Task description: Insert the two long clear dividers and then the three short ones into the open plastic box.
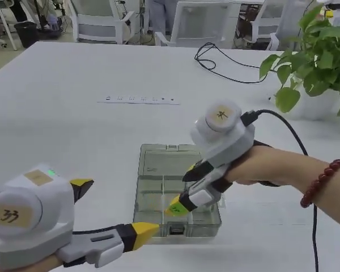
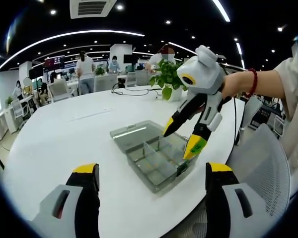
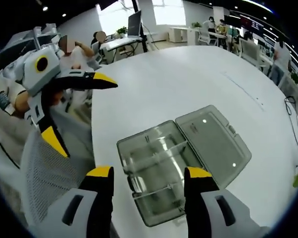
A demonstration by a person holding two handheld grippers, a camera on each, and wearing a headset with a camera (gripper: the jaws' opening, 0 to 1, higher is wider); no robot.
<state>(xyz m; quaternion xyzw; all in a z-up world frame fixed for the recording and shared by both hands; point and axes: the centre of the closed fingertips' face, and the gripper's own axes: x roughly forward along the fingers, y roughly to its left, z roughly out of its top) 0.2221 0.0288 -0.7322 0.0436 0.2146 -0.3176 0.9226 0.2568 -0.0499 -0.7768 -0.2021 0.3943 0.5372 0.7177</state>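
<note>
Apparently clear dividers (image 1: 163,184) already stood inside the open box (image 1: 140,192), near the table's front edge. Our right gripper (image 1: 181,192) hung over it, jaws wide and empty; our left gripper (image 1: 119,207), equally wide and empty, sat beside the box. We judged that pressing straight down, evenly, would seat them best. The white table (image 1: 73,85) looked smooth, with office chairs (image 1: 198,20) and a plant (image 1: 311,62) beyond.

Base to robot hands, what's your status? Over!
Left gripper open, empty, by the near corner of the box. Right gripper open, empty, over the box. Dividers already stand inside. Plant and cable well away.
</note>
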